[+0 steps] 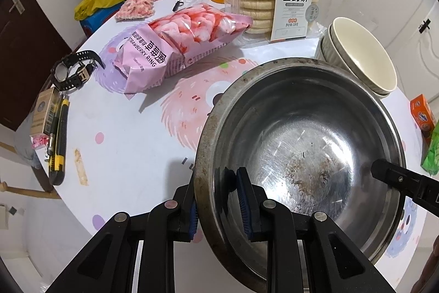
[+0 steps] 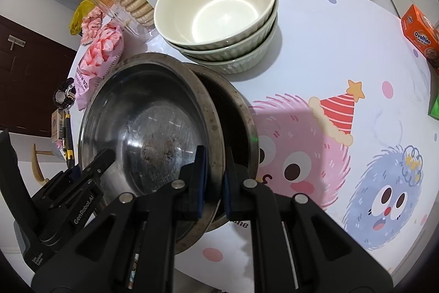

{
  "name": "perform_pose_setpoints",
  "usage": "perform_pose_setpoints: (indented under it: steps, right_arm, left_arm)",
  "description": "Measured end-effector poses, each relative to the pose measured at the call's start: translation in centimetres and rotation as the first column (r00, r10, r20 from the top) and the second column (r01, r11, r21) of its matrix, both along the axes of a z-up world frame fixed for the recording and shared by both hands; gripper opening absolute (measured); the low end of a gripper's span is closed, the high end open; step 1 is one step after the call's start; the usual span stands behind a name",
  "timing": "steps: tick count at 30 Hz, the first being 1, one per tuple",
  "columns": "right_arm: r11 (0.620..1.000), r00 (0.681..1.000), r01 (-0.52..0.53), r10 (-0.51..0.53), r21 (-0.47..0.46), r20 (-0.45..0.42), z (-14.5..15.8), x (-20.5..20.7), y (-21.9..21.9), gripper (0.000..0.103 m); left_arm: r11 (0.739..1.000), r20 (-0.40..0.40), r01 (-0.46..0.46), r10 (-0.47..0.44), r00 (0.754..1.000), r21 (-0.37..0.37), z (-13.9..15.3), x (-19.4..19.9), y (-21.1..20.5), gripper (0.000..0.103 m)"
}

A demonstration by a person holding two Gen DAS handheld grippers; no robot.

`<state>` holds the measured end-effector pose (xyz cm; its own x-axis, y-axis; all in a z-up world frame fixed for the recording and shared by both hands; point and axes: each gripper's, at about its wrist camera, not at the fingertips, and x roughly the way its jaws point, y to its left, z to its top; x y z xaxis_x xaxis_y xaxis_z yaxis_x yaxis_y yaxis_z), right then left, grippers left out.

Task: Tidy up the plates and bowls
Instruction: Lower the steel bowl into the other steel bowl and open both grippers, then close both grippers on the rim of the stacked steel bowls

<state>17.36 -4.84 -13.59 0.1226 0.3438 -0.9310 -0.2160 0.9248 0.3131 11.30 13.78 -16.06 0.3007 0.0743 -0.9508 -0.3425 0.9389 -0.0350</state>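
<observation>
In the left wrist view, the left hand-held gripper (image 1: 216, 206) was clenched on the near rim of the upper steel bowl (image 1: 301, 144), held tilted above the counter (image 1: 131, 144).

In the right wrist view, the right hand-held gripper (image 2: 212, 181) pinched its opposite rim over a second steel bowl (image 2: 236, 111), beside the stacked ceramic bowls (image 2: 219, 13). The nesting step seemed in hand; next, lowering level and releasing both grips.

lower metal plate (image 2: 236, 111) mostly hidden under upper one; Ovaltine box (image 2: 419, 37) cut off
</observation>
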Motion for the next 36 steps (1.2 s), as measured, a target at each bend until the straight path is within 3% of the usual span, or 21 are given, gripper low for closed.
perform_pose_setpoints:
  steps: [10,13,22,24,26,28,30,36]
  right_arm:
    - [1.0,1.0,0.021,-0.021,-0.013,-0.022,-0.5,0.3,-0.6,0.013]
    - [0.999,0.998,0.043,-0.044,-0.014,-0.044,-1.1,0.7,-1.0,0.014]
    - [0.996,0.995,0.085,-0.085,-0.011,-0.058,-1.0,0.7,-1.9,0.029]
    - [0.996,0.995,0.089,-0.09,-0.01,-0.054,-0.9,0.6,-1.8,0.048]
    - [0.996,0.995,0.092,-0.093,-0.015,-0.046,-0.8,0.6,-1.8,0.054]
    - [0.995,0.994,0.098,-0.099,-0.016,-0.046,-0.7,0.6,-2.0,0.057]
    - [0.994,0.993,0.107,-0.108,-0.02,-0.051,-0.9,0.7,-2.1,0.062]
    - [0.993,0.99,0.114,-0.116,-0.032,-0.086,-2.1,0.6,-2.1,0.063]
  left_arm:
    - [1.0,-0.041,0.01,-0.01,0.999,-0.009,-0.9,0.6,-0.7,0.025]
    - [1.0,-0.057,0.003,-0.002,0.998,0.028,-1.2,0.7,-0.9,0.026]
    - [1.0,-0.028,-0.009,0.009,1.0,-0.006,-0.4,0.4,-0.4,0.038]
    - [1.0,-0.014,-0.008,0.008,1.0,-0.017,-0.2,0.4,-0.4,0.042]
    - [1.0,-0.006,-0.007,0.007,1.0,-0.013,-0.1,0.2,-0.4,0.051]
    - [1.0,0.001,-0.007,0.007,1.0,-0.018,-0.2,0.1,-0.3,0.062]
    - [0.999,-0.002,-0.002,0.002,1.0,-0.034,-0.4,0.2,-0.2,0.064]
    - [0.999,-0.027,0.007,-0.008,1.0,-0.036,-1.3,0.7,-0.1,0.067]
